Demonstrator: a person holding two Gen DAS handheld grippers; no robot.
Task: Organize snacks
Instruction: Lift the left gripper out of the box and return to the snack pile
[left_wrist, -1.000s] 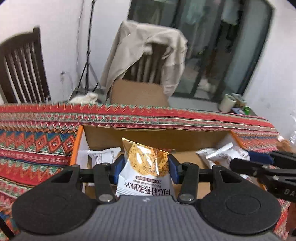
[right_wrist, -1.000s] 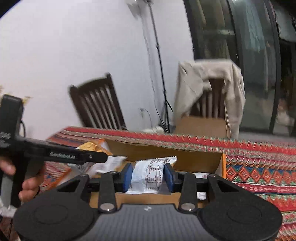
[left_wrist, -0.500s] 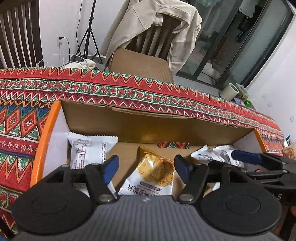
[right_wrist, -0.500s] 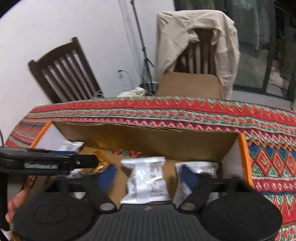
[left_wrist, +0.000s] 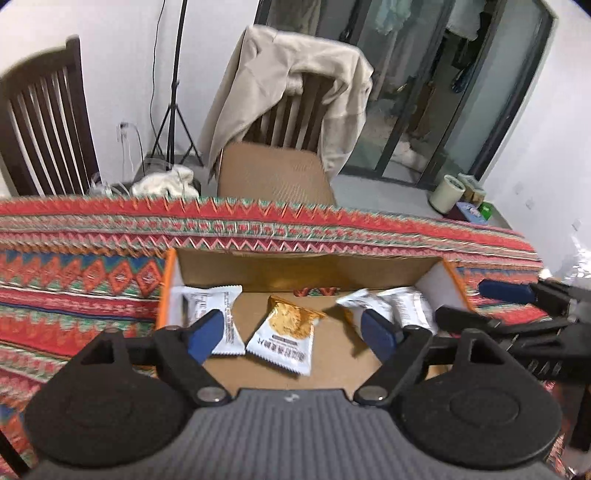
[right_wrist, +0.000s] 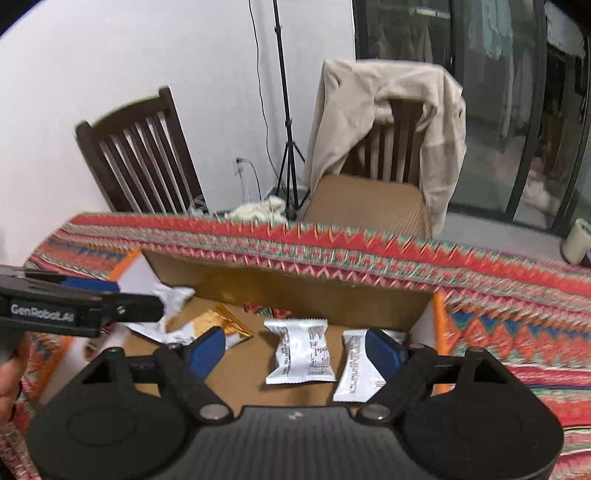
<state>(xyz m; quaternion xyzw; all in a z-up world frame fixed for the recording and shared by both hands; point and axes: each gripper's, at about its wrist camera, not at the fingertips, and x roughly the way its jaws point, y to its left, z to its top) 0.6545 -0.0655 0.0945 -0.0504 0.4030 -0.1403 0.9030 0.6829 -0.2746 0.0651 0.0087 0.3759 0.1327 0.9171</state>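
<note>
Left tool (left_wrist: 293, 334) hangs spread wide above the shallow cardboard box with orange rim (left_wrist: 164, 291), gripping nothing. The orange-and-white biscuit packet (left_wrist: 286, 338) lies flat on the box floor between its fingers. Right tool (right_wrist: 295, 352) gapes too, over two white snack packets (right_wrist: 301, 350) lying side by side in that box on the red patterned surface (right_wrist: 498, 280).

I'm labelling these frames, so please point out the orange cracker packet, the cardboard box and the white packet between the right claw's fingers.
orange cracker packet (left_wrist: 286, 334), left wrist view, on the packet's printed front.
cardboard box (left_wrist: 295, 271), left wrist view, on its back inner wall.
white packet (right_wrist: 301, 350), right wrist view, on its printed middle.
</note>
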